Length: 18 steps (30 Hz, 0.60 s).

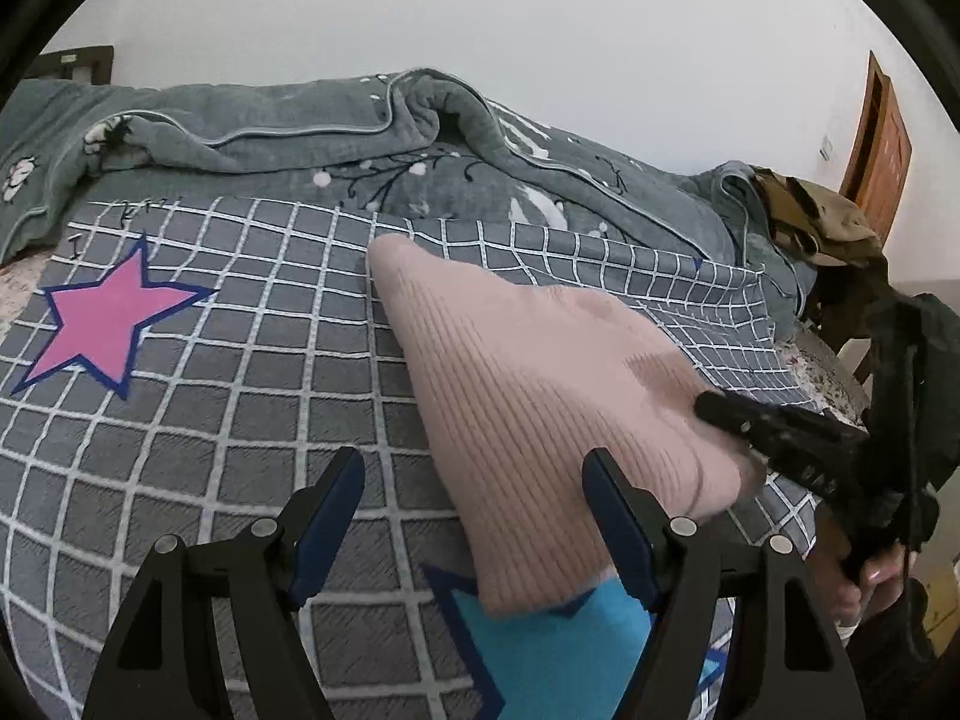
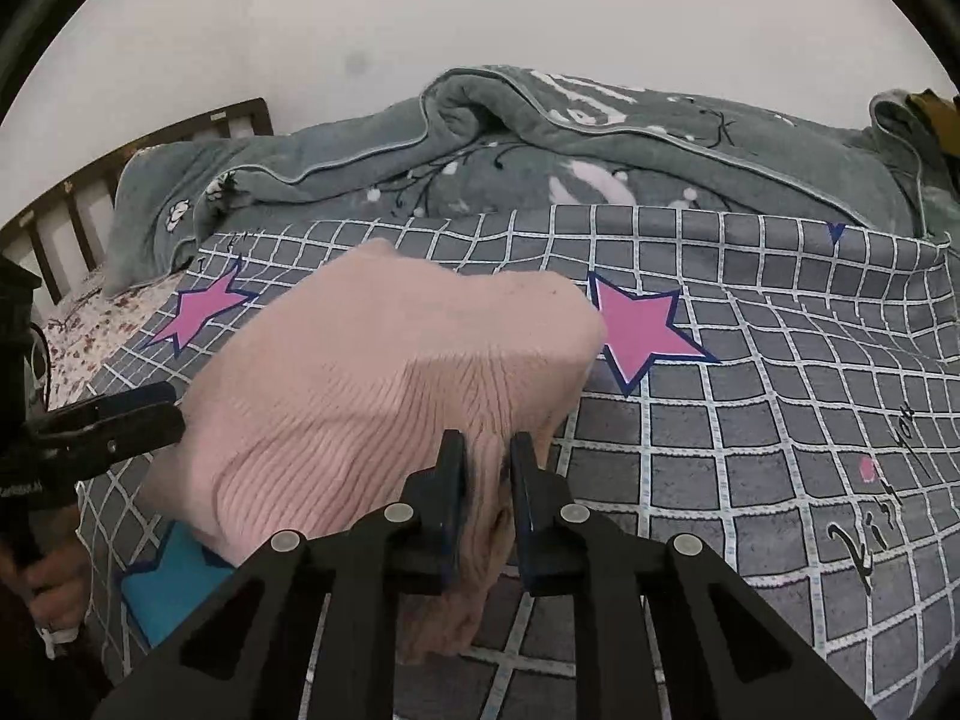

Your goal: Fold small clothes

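Right gripper [image 2: 487, 450]: fingers narrow, pinching a fold of the pink ribbed knit garment [image 2: 384, 372] at its near right edge. Left gripper [image 1: 474, 471]: fingers wide apart, nothing between them, its right finger over the garment's near left part. Garment lies on the grey checked bedsheet [image 2: 750, 420], partly lifted.

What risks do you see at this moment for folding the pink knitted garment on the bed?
1. The right gripper pinches only a bunched edge of the pink knitted garment; the soft knit may slip out or stretch.
2. The left gripper is open at the garment's other side and holds nothing, so that side may sag and the fold may come out crooked.
3. The checked sheet under the garment lies loose and could be caught along with it.
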### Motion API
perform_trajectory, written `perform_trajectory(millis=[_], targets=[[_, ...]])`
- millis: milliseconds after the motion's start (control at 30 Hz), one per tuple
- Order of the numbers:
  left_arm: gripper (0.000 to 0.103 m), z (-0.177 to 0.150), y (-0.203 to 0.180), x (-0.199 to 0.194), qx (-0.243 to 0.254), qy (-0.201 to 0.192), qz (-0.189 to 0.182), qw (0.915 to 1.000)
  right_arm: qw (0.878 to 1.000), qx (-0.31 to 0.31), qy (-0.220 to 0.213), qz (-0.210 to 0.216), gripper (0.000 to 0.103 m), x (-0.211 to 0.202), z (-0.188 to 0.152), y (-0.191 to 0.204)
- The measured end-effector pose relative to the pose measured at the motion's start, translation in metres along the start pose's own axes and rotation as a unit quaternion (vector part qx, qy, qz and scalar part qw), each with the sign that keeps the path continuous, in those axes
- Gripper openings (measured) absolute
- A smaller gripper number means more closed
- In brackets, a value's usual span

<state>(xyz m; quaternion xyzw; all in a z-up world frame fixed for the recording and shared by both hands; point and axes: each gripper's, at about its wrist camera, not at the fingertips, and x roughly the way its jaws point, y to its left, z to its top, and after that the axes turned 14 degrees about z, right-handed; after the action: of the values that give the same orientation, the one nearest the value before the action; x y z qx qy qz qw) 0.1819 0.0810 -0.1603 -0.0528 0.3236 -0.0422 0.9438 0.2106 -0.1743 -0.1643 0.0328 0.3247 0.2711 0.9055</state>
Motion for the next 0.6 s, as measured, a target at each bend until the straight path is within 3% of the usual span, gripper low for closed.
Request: perform_trajectory(millis=[67, 200, 333, 600], targets=[[0.073, -0.004, 0.005, -0.005, -0.01, 0.001, -0.005, 0.9999, 1.0, 0.009, -0.016, 0.021, 0.018, -0.012, -0.001, 0.002], [0.073, -0.014, 0.008, -0.011, -0.02, 0.008, -0.007, 0.9998, 0.998, 0.001, -0.041, 0.04, 0.042, -0.034, -0.015, 0.014], [0.073, -0.026, 0.002, -0.015, -0.011, 0.014, -0.015, 0.9997, 0.997, 0.0, -0.048, 0.057, 0.043, -0.047, -0.036, 0.022], [0.072, -0.038, -0.015, -0.02, 0.01, 0.01, 0.005, 0.9999, 0.997, -0.015, -0.049, 0.062, 0.044, -0.04, -0.043, 0.03]])
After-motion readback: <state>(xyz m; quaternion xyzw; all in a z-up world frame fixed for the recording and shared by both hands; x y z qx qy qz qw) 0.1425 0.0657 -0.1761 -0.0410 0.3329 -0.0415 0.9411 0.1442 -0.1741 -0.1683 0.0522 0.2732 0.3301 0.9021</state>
